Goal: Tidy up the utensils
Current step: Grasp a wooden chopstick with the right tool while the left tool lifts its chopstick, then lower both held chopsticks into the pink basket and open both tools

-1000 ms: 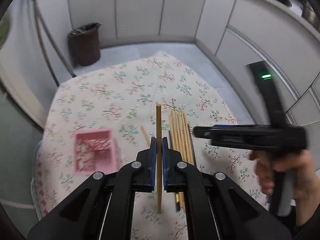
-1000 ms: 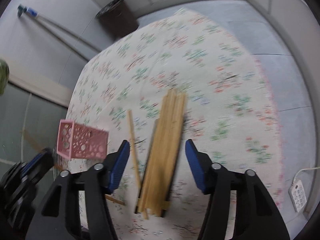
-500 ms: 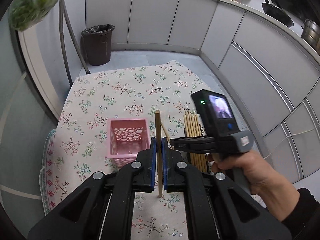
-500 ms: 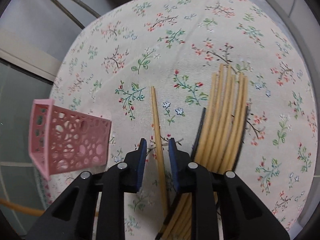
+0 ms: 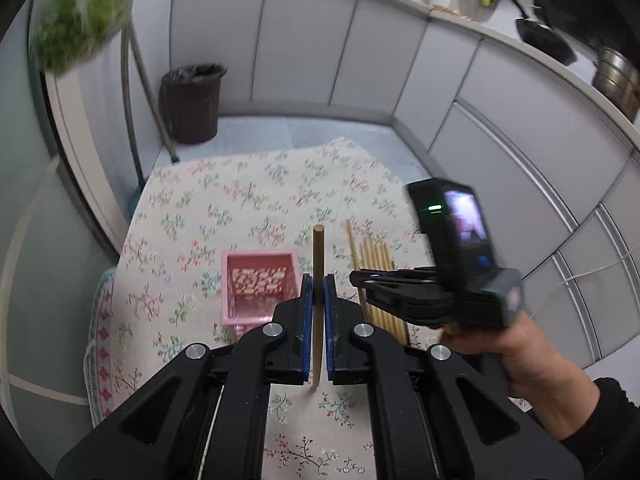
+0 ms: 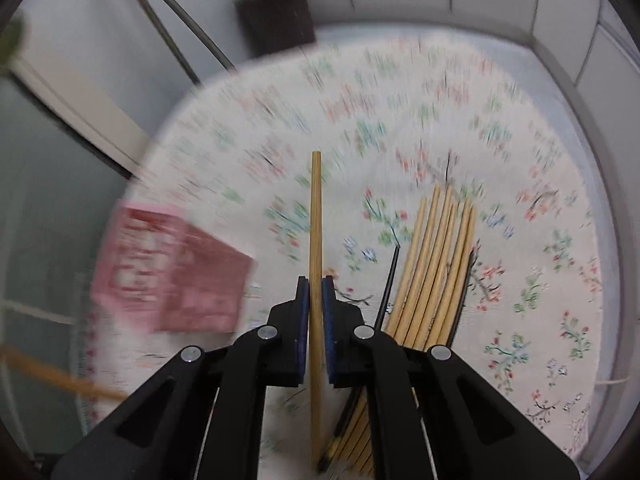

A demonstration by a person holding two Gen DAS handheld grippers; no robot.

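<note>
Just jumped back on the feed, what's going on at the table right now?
A person is sorting wooden chopsticks on a floral tablecloth, one handheld gripper in each hand. The left gripper is shut on one chopstick, held beside the pink basket. The right gripper is shut on a second chopstick, next to the remaining bundle of chopsticks. The basket looks empty so far.

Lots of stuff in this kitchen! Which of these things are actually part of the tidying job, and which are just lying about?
Part of the job:
- chopstick in the left gripper
- chopstick in the right gripper
- chopstick pile on the tablecloth
- pink basket

Just lying about:
- bin
- frying pan
- metal pot
- bag of greens
</note>
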